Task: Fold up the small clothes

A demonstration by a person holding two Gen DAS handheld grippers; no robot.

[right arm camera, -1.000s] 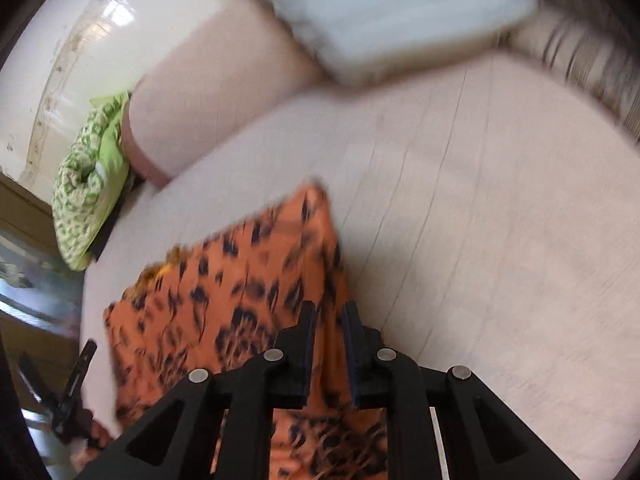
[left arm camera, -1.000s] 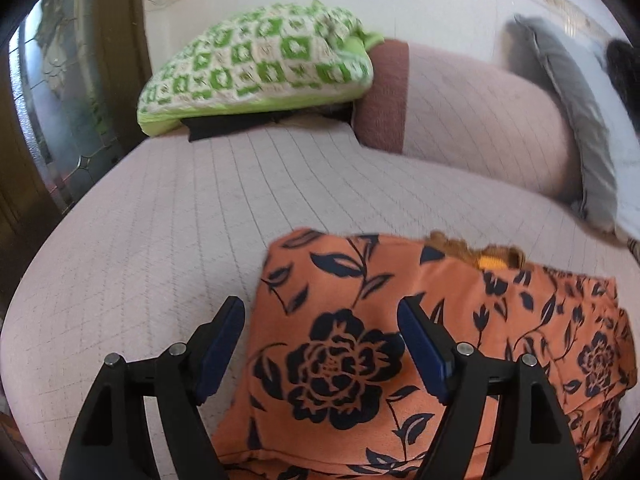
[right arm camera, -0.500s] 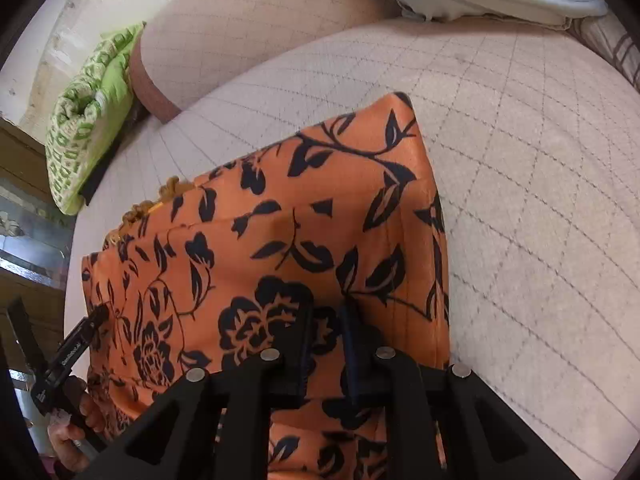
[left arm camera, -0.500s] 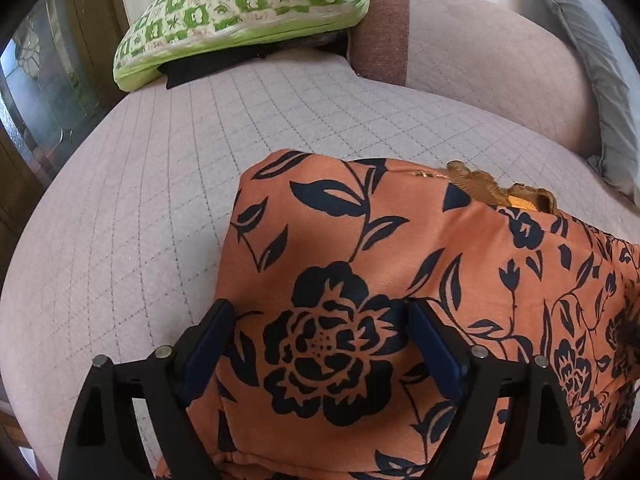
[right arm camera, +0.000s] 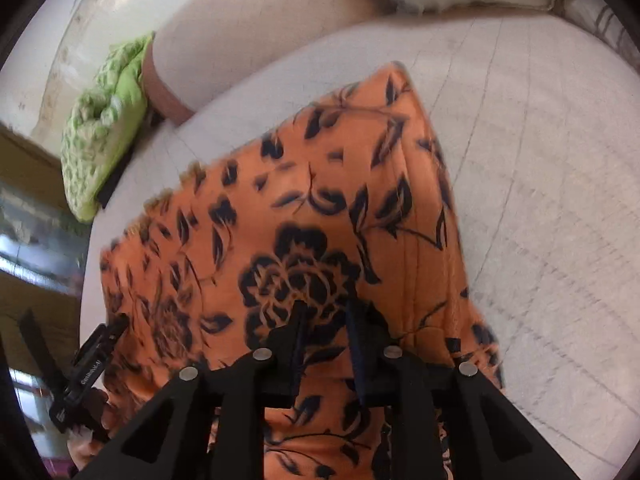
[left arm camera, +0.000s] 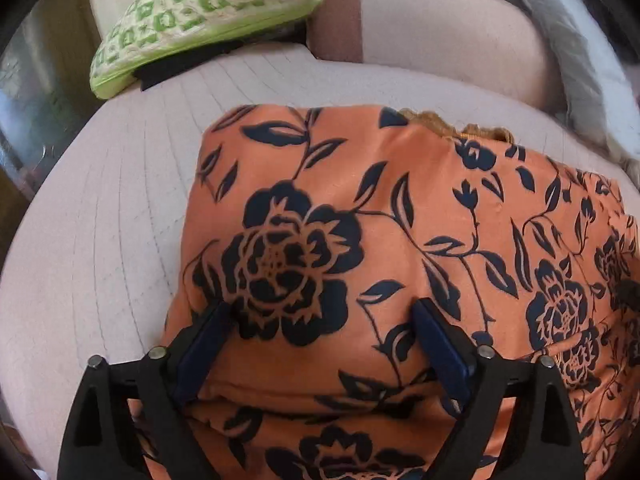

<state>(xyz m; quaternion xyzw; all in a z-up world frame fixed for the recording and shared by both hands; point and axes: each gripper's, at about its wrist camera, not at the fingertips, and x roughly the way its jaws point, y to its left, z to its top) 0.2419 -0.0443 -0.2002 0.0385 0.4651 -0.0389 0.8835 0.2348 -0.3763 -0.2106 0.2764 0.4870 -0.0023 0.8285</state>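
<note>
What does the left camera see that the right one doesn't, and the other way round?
Only the left wrist view shows the left gripper from behind, its blue fingers spread wide over the orange flowered garment, plus a frilly yellow edge at the far side and a dark item under the green pillow.

Only the right wrist view shows the right gripper, its fingers close together with cloth between them, and bare quilted cushion to the garment's right.

Both show the garment, the green pillow and the pink sofa.
</note>
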